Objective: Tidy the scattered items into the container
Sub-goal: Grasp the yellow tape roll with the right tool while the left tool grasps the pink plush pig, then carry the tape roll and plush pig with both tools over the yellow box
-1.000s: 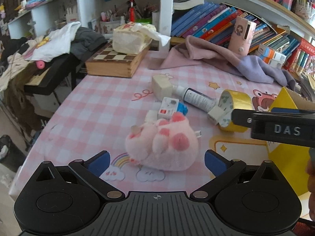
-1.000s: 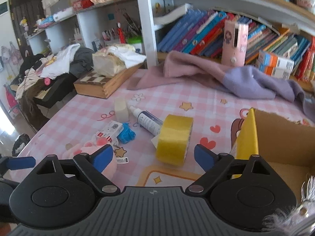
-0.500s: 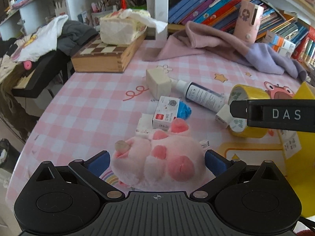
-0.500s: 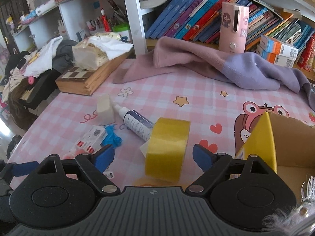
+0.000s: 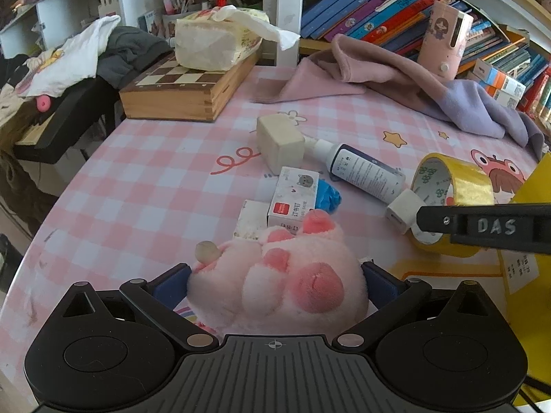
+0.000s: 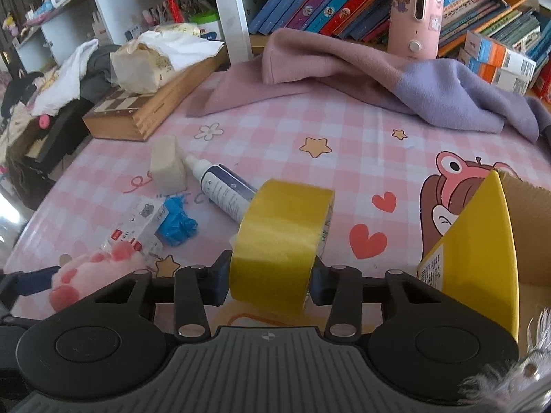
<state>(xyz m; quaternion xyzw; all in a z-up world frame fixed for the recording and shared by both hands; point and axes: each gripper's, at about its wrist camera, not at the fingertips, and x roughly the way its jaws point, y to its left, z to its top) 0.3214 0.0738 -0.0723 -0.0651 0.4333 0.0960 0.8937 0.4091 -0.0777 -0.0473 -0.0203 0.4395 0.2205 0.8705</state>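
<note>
My right gripper point(image 6: 270, 280) clamped the yellow tape roll point(image 6: 280, 237) just left of the yellow box point(image 6: 482, 237); my left gripper point(image 5: 275, 278) bracketed the pink plush point(image 5: 279, 282), jaws touching, grip uncertain. Nothing visibly boxed; bottle point(image 5: 361, 172), eraser point(image 5: 280, 143) and staple box point(image 5: 292, 199) remained beyond the plush. Box rim stood close.

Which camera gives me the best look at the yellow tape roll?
The right wrist view: the yellow tape roll sits centred between that gripper's jaws. The left wrist view shows it off to the right, partly hidden behind the right gripper's finger.

Pink plush toy point(image 5: 279, 285), yellow tape roll point(image 6: 280, 237) (upright)
</note>
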